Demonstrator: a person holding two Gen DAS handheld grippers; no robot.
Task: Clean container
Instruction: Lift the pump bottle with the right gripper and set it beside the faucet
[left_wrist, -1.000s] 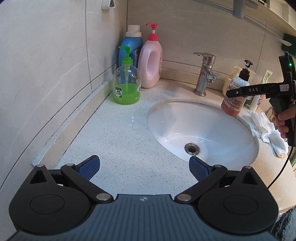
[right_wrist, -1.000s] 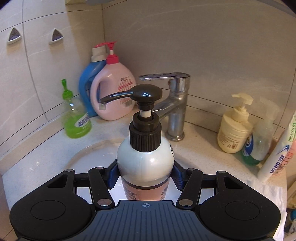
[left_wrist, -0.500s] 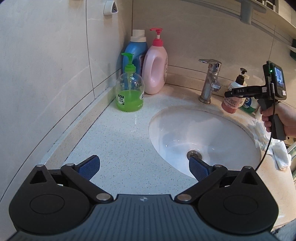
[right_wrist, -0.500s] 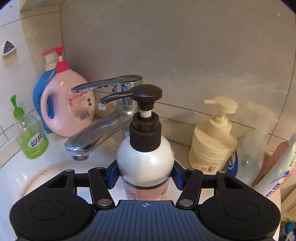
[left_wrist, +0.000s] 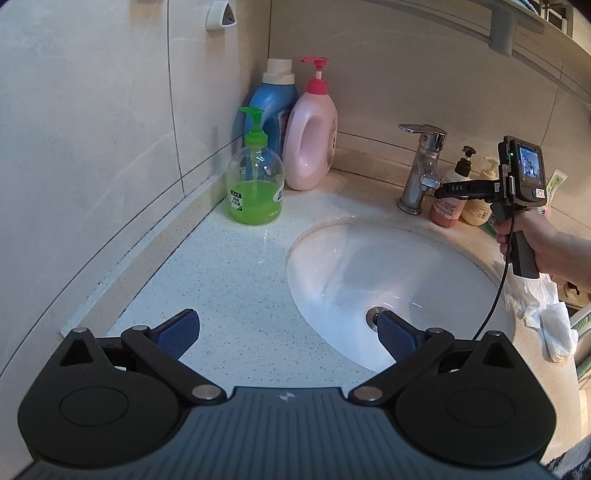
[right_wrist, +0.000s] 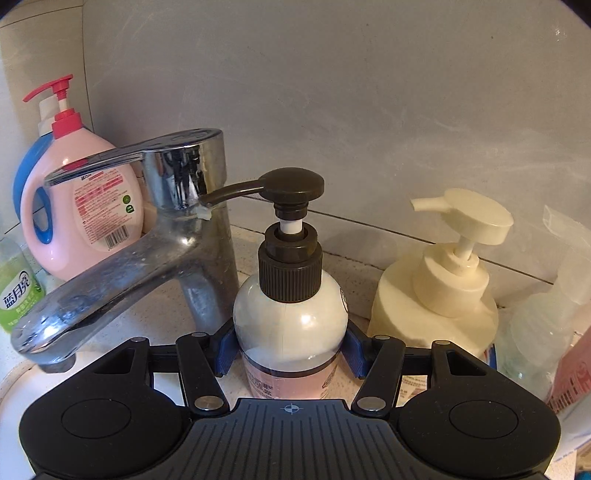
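black-capped pump bottle (right_wrist: 290, 317) clamped by right fingers (right_wrist: 352, 349) ("das" on gripper); left fingers (left_wrist: 177, 332) spread wide, empty.

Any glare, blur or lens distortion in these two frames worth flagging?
Left wrist view: strong fisheye bend in the wall tile lines, soft glare streaks in the sink basin, dark vignette at the corners. Right wrist view: specular highlights on the chrome faucet and the pump bottle; focus is sharp, and the clear bottle at right looks hazy.
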